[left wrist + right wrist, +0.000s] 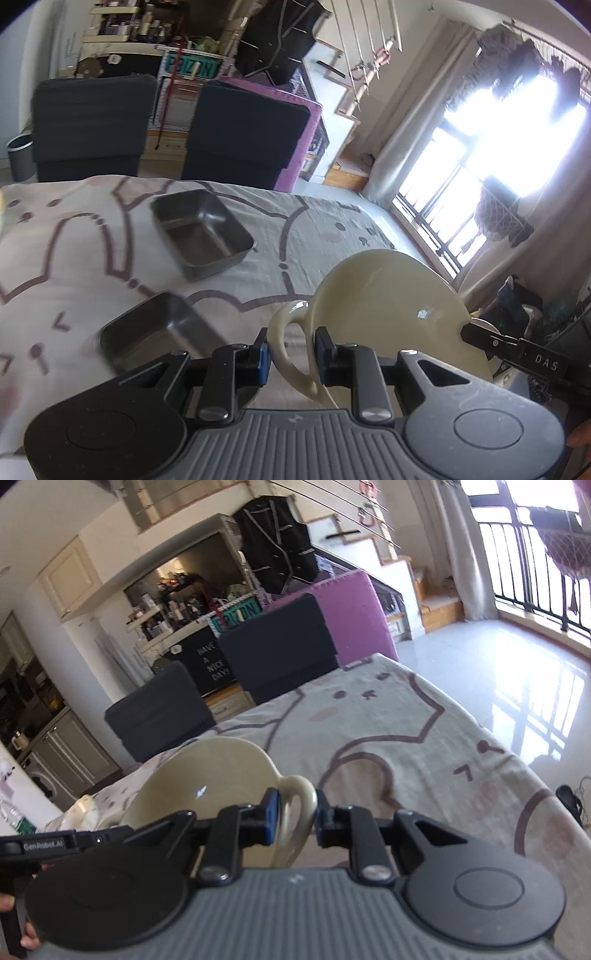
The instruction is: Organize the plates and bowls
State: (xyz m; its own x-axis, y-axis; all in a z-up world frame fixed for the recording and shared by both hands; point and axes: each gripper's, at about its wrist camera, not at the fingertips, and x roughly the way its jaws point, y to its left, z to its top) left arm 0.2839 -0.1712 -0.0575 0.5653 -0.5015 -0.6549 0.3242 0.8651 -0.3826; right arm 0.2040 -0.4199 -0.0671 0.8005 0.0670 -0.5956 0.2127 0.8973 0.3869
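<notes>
Both grippers are clamping the loop handles of a cream ceramic two-handled bowl: left gripper, right gripper. The bowl is hanging lower centre, above the tabletop. Keeping both hands level should be preventing tilt.

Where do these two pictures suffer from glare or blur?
Left wrist view: the window is blown out white; the near metal tray is smeared by motion. Right wrist view: sunlight glares off the floor; the cream bowl stays fairly sharp.
</notes>
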